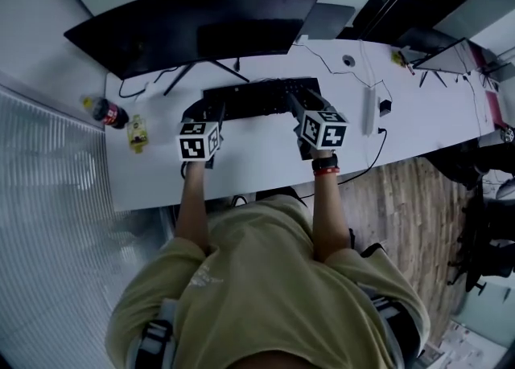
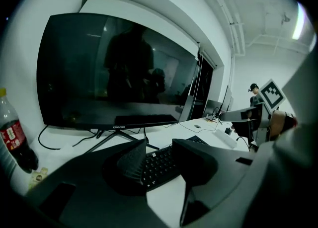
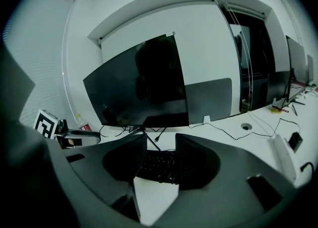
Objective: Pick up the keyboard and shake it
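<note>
Here, black keyboard (image 1: 259, 99) flat on white desk (image 1: 265, 162) before dark monitor (image 1: 193, 26), bezel logo too small to read, left gripper (image 2: 159, 145) and right gripper (image 3: 160, 140) half open at its ends, gripping nothing, red-labelled bottle (image 1: 106, 111) far left.

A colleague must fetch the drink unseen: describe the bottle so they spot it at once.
On the white desk, look left of the large dark monitor, toward the desk's left end. The cola bottle stands there beside a small yellow packet; it alone has a red label and a yellow cap.
</note>
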